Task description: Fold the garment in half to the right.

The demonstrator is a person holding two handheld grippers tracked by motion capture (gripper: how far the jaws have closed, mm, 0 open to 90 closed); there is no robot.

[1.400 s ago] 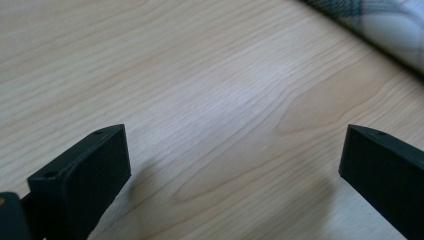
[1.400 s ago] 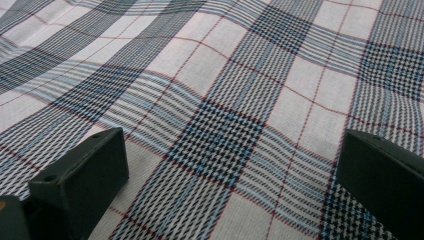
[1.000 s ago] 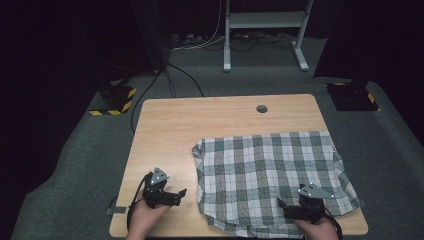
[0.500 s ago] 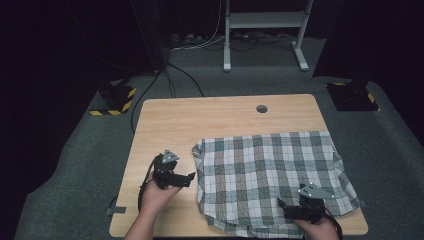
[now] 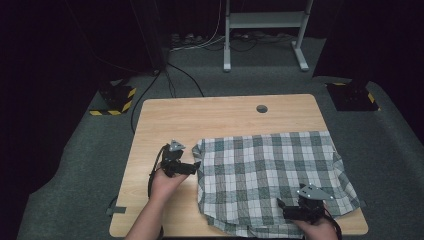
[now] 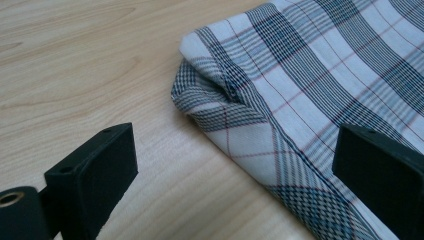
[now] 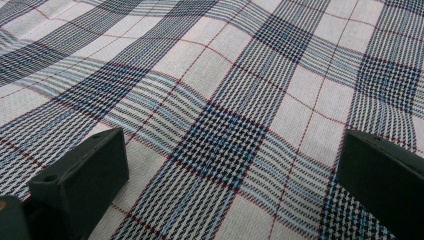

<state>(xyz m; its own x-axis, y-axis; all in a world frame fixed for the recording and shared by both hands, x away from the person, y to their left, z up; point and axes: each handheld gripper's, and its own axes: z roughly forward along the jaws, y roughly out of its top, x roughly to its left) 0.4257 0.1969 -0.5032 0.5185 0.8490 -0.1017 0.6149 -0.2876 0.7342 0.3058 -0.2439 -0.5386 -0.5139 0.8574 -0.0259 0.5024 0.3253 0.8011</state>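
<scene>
Currently, high view: one plaid cloth (image 5: 272, 180) lies spread on the right half of my wooden table (image 5: 215, 117); my left gripper (image 5: 189, 167) sits at its left edge, my right gripper (image 5: 292, 212) over its near right part.
Left gripper view: my jaws stand spread, nothing between them; a folded, rounded cloth corner (image 6: 220, 100) rests on pale wood grain.
Right gripper view: my jaws stand spread above woven checks of white, navy, blue and thin red lines, slightly rippled.
Count: one cloth, two grippers.

The cloth (image 5: 270, 180) lies on the table's (image 5: 210, 117) right half, left tongs (image 5: 192, 166) just beside its left edge.
</scene>
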